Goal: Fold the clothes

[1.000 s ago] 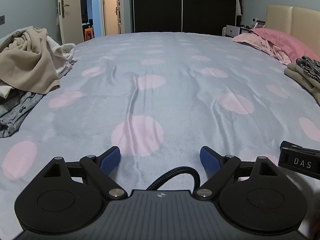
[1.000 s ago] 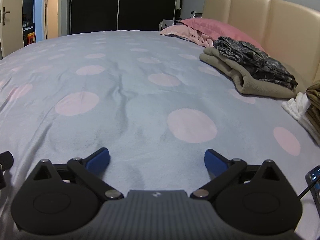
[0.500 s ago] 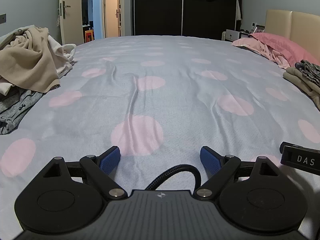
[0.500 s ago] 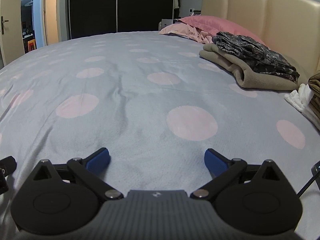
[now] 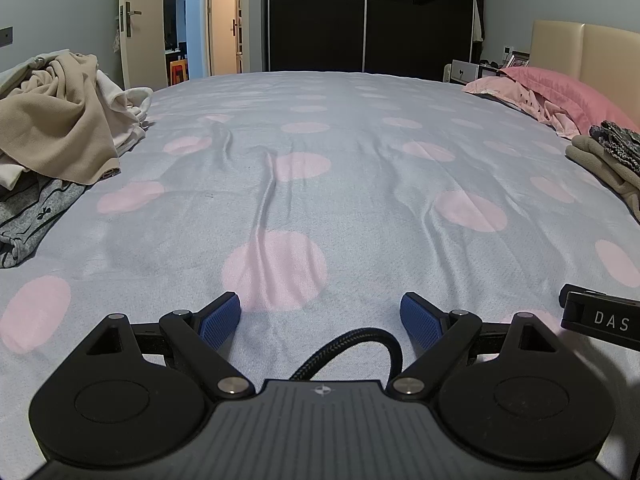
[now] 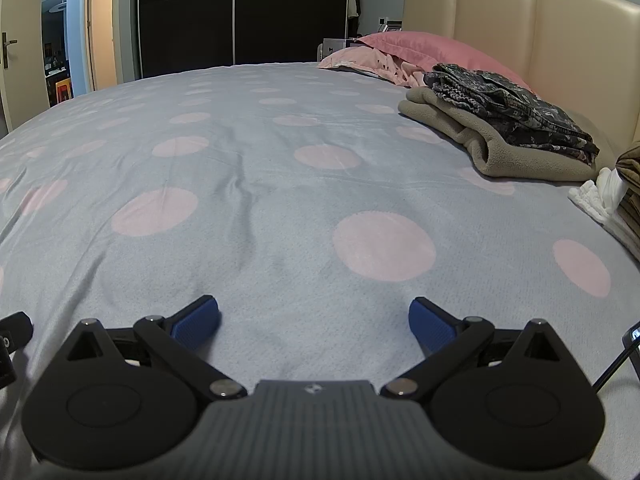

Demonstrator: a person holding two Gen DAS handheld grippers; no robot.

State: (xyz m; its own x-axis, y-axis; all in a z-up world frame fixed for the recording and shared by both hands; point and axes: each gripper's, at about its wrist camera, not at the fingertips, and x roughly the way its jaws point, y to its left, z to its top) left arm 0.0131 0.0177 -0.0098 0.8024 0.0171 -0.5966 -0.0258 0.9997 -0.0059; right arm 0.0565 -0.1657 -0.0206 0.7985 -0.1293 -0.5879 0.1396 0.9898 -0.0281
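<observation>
A heap of unfolded clothes (image 5: 60, 128), beige and white on top with a grey garment (image 5: 32, 216) below, lies at the left edge of the bed in the left wrist view. A folded stack (image 6: 508, 132), a dark patterned piece on an olive fleece, sits at the right by the headboard; its end shows in the left wrist view as the folded stack (image 5: 608, 156). My left gripper (image 5: 320, 316) is open just above the spotted bedspread (image 5: 320, 184), holding nothing. My right gripper (image 6: 314, 320) is open too, empty, low over the bedspread (image 6: 280, 184).
Pink pillows (image 6: 420, 52) lie against the beige headboard (image 6: 520, 28). White and brown folded items (image 6: 608, 200) sit at the far right edge. A dark wardrobe (image 5: 368, 16) and an open doorway (image 5: 180, 40) stand beyond the bed. Part of the other gripper (image 5: 600, 318) shows at the right.
Both views have tilted up slightly, so the bed sits lower in frame and more of the wardrobe and headboard shows. Both grippers remain open and empty.
</observation>
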